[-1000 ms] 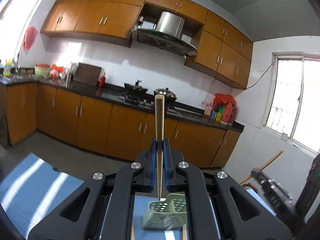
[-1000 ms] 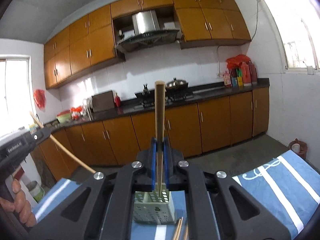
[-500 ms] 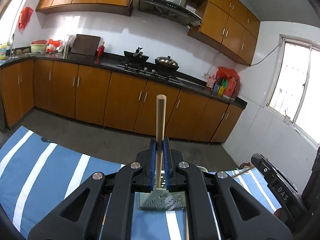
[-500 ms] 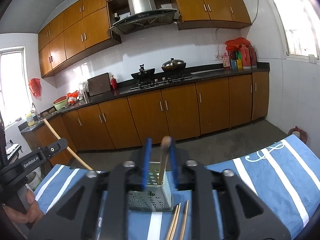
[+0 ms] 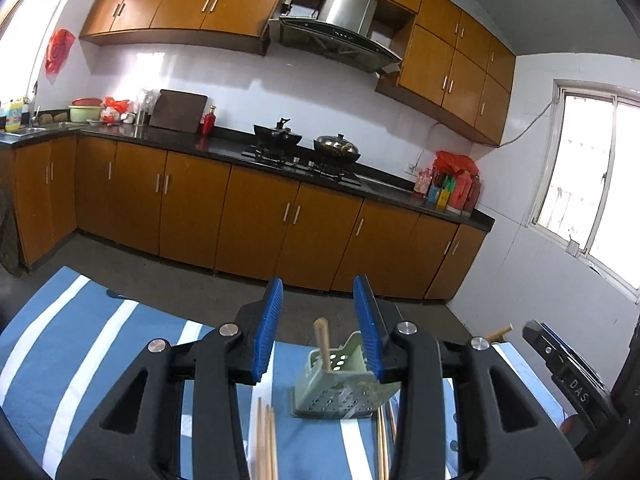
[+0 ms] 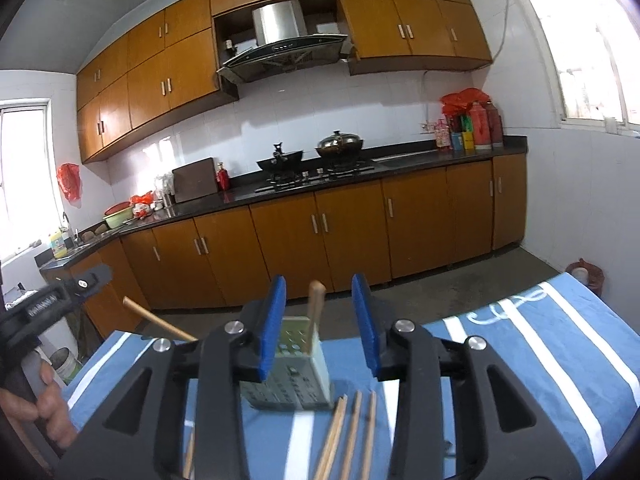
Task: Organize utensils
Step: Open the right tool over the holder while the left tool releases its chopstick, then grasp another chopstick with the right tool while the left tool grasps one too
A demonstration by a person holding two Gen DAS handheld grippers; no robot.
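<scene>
Striped cloth (image 5: 100,340) | holder (image 5: 336,384): chopstick (image 5: 322,342) upright, tip down | left gripper (image 5: 318,334), right gripper (image 6: 320,326): jaws opening, gripping nothing

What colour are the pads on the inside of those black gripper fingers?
Bright blue pads on both grippers, clearest in the left wrist view.

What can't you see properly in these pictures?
- Left view: the holder's right side is behind the left gripper's finger, so how many chopsticks are inside is unclear.
- Left view: the loose chopsticks are cut off by the bottom edge.
- Right view: the holder and chopsticks on the cloth are blurred, and the right gripper covers the holder's left side.
- Right view: the person's hand is cut off by the left edge.
</scene>
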